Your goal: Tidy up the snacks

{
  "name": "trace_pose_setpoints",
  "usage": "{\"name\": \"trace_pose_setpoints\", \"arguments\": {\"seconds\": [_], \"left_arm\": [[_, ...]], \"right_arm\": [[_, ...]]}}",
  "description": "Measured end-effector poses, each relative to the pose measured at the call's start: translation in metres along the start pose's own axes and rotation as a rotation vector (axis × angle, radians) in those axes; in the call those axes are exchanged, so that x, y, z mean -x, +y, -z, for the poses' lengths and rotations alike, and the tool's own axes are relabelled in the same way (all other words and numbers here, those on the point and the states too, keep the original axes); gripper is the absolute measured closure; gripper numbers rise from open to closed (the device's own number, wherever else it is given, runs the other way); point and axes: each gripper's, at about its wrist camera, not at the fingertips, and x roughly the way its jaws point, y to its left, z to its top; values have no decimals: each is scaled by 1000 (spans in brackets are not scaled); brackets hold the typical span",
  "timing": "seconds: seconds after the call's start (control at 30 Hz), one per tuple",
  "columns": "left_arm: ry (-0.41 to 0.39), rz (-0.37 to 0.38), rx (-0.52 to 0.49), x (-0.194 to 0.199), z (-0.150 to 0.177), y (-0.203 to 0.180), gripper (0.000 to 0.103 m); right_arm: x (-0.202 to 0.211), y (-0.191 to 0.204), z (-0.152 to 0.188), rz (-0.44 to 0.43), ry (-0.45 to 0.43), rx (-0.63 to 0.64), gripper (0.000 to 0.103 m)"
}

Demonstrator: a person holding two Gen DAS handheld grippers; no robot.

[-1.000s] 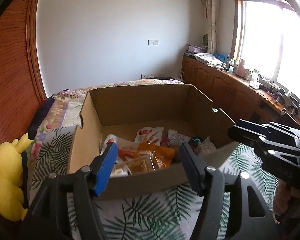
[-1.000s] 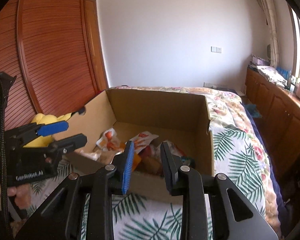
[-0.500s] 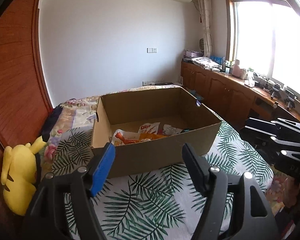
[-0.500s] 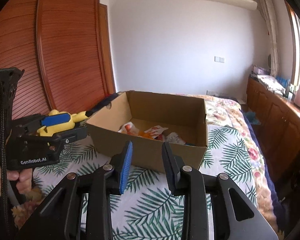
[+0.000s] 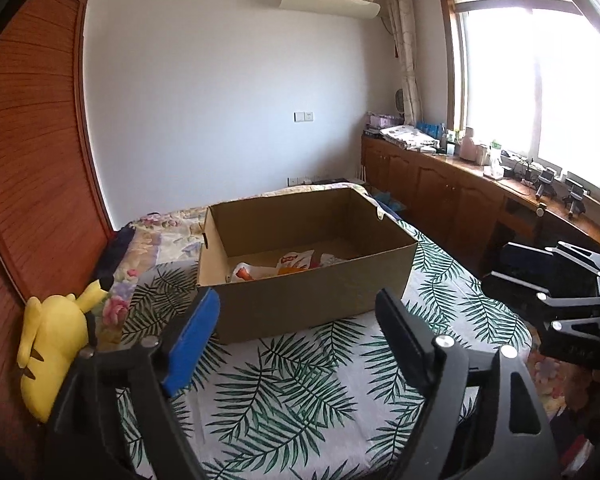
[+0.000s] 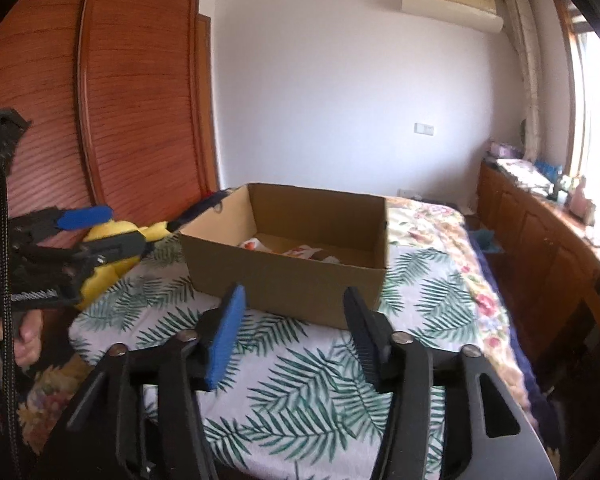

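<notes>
In the left wrist view, the left hand-held gripper (image 5: pixel 296 328) is seen with its jaws spread wide and nothing between them; they have just been opening, and only bedspread and box front show in the gap. The cardboard box (image 5: pixel 316 300) is set on the palm-leaf bedspread (image 5: pixel 300 392) of the bed, well ahead of the fingertips, presumably so that loose packets are kept together in one open container; the snack packets (image 5: pixel 276 266) are lodged low inside it, and all but their tops are hidden by the near wall, so neither their number nor their kind can be made out. A yellow plush toy (image 5: pixel 52 348) is propped at the bed's left edge; the right hand-held gripper (image 5: pixel 556 280) is cut off at the frame's right side.

In the right wrist view, the right hand-held gripper (image 6: pixel 292 322) is likewise empty, its jaws parted moderately and just lately opening; it is judged that both tools are freed because packets were let go in the box. The box's floor is mostly screened; a person's hand (image 6: pixel 24 338) is partly cut off at the left edge.
</notes>
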Motion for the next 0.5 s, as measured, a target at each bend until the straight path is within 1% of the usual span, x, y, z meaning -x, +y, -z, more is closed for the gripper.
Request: {"name": "trace_pose_setpoints", "arguments": {"seconds": [0.03,0.1,0.13,0.2,0.3,0.43,0.5], "left_arm": [[3,2,3,3,2,0,10],[6,6,7,8,6,-1,4],[2,0,8,11,8,-2,4],[-10,-13,8,16,12,-2,1],[-19,-17,17,22,19,-2,0],[-9,-36,17,24,30,-5,0],[-1,-48,25,26,37,-9,0]], "right_arm": [[2,1,2,-1,2,-2,41],[6,2,4,6,-3,-1,34],[8,3,5,9,-6,-2,32],[11,3,9,8,-10,-11,23],[14,4,14,5,-17,-31,15],[18,4,19,6,-22,-47,13],[18,3,24,0,-11,-67,13]]}}
